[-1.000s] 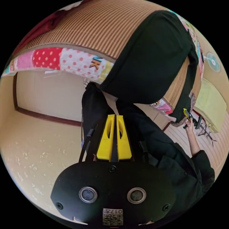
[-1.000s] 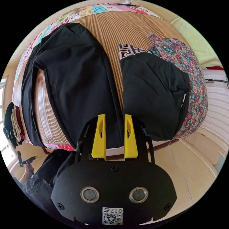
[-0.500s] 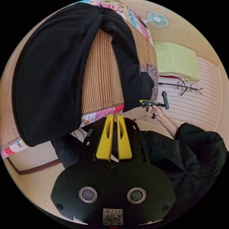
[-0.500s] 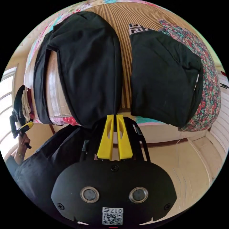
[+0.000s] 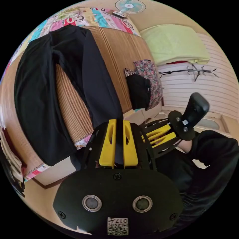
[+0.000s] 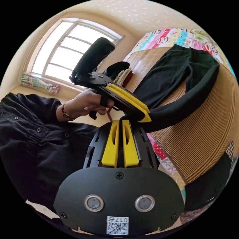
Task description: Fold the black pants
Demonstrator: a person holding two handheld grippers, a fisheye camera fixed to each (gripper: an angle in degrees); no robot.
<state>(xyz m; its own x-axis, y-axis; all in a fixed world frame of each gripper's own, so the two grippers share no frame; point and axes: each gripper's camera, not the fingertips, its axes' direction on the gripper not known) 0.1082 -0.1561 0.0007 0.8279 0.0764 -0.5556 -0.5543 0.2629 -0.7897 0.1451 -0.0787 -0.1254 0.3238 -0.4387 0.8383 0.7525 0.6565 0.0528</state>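
Striped bamboo bed mat (image 5: pixel 109 49) carries the black pants (image 5: pixel 37 99); since a second ago both grippers have converged at its edge, the left gripper (image 5: pixel 119 147) and right gripper (image 6: pixel 119 144) each pinching a leg end, ready to fold.

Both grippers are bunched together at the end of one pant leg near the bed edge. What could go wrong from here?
1. The left gripper and right gripper sit almost touching on one leg end of the black pants; they could knock together.
2. The other leg hangs loose over the striped woven mat edge, so a lift may drag it unevenly.
3. The folded black garment lies nearby; a sweep across could disturb it.
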